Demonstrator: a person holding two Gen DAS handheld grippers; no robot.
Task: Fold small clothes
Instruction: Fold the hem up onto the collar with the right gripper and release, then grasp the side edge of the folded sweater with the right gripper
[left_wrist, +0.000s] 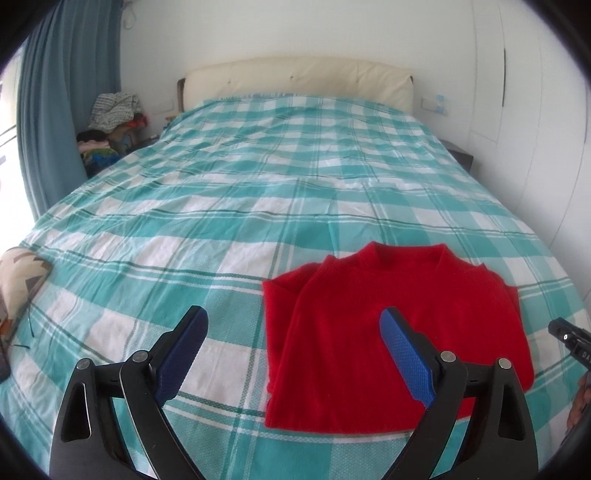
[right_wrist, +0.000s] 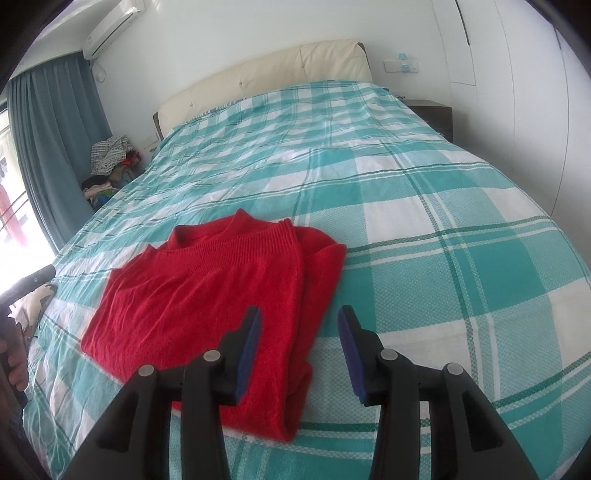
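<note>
We hold both hand-held grippers, left (left_wrist: 293, 328) and right (right_wrist: 301, 325), spread and empty above the folded sweater (right_wrist: 207, 280) on the bed (right_wrist: 443, 229).

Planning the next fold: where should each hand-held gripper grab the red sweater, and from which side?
Likely the near hem corners of the red sweater, from the near bed edge. It lies flat, sleeves folded in, collar far. Left hand-held gripper and right hand-held gripper are both open, above those corners; pinching there should let them fold toward the collar.
</note>
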